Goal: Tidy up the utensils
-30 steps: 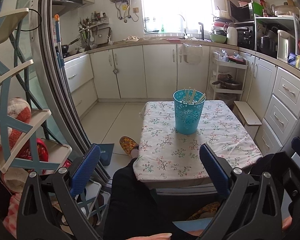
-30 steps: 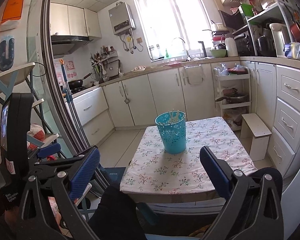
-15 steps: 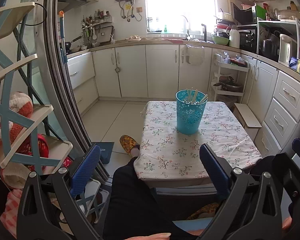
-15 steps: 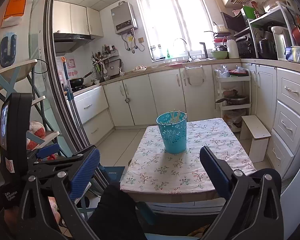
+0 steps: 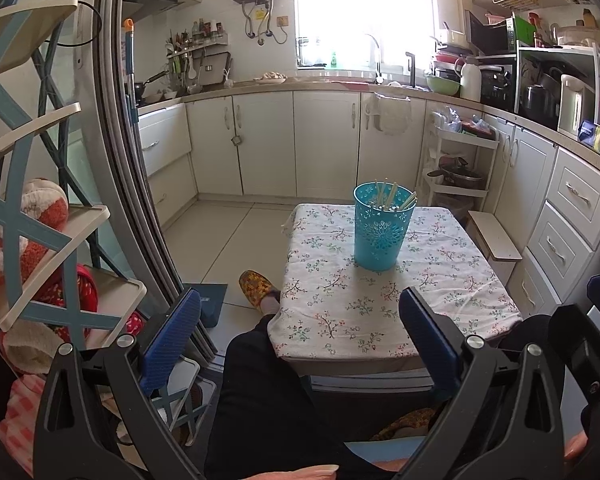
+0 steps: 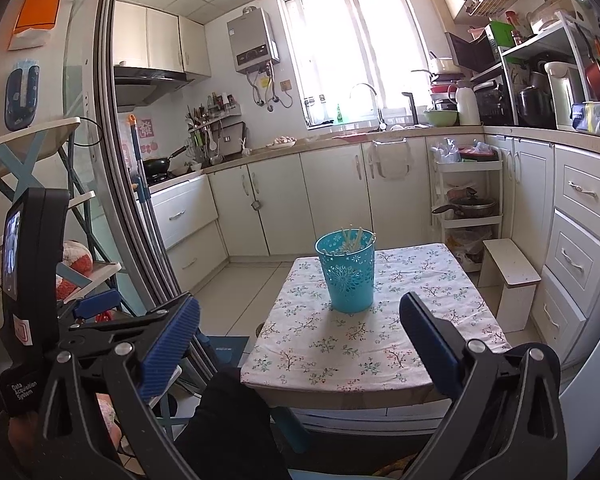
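Observation:
A teal perforated holder [image 5: 383, 229] [image 6: 349, 273] stands upright on a low table with a floral cloth [image 5: 380, 304] [image 6: 364, 336]. Several pale chopsticks [image 5: 388, 197] [image 6: 353, 237] stick out of its top. My left gripper [image 5: 300, 344] is open and held well back from the table, above the person's dark-clothed leg [image 5: 268, 396]. My right gripper [image 6: 300, 340] is also open, short of the table's near edge, with nothing between its blue pads [image 6: 428, 348]. The left gripper's body [image 6: 32, 280] shows at the left of the right wrist view.
A sliding door frame [image 5: 128, 168] and a shelf rack with soft toys [image 5: 32, 248] stand on the left. White cabinets [image 5: 324, 144] line the back and right. A small white stool [image 5: 496, 244] and a rolling cart [image 5: 460, 168] sit beyond the table. A slippered foot [image 5: 258, 286] rests left of the table.
Both grippers stay open and empty. Both views have drifted slightly, so the holder sits a touch higher and further right in the left wrist view; nothing on the table has moved.

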{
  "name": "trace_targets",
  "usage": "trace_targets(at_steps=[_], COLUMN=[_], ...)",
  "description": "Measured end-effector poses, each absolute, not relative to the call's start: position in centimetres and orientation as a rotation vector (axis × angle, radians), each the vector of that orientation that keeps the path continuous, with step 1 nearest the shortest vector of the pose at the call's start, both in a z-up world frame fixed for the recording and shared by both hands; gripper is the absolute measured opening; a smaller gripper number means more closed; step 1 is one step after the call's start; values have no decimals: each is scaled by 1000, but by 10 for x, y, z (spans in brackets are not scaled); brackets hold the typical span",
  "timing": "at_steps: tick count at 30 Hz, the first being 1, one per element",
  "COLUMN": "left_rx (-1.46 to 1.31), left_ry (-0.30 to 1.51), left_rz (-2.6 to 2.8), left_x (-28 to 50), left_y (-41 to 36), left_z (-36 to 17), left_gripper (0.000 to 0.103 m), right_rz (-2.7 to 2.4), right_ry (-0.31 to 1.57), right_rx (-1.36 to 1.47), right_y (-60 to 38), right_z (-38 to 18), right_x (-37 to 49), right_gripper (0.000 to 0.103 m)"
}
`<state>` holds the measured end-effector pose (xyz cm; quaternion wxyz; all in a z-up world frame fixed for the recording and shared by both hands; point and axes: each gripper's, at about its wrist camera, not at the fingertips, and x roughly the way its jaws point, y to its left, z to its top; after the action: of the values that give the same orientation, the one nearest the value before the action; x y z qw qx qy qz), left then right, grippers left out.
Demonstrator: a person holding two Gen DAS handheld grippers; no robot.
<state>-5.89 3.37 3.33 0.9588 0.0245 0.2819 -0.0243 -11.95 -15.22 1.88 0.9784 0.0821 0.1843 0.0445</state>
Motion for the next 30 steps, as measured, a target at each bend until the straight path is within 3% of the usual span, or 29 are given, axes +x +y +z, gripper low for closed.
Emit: trace_targets(at_steps=[30], left_rx=[51], left_ry=[558], left_rz=[-54], left_x=[-61], left_y=[31], left_z=[35], left_gripper=[95], right_rz=[89], right_ry=[371], right_rx=[167], right_y=[-154], right_z=[20], right_x=[-119], right_gripper=[96])
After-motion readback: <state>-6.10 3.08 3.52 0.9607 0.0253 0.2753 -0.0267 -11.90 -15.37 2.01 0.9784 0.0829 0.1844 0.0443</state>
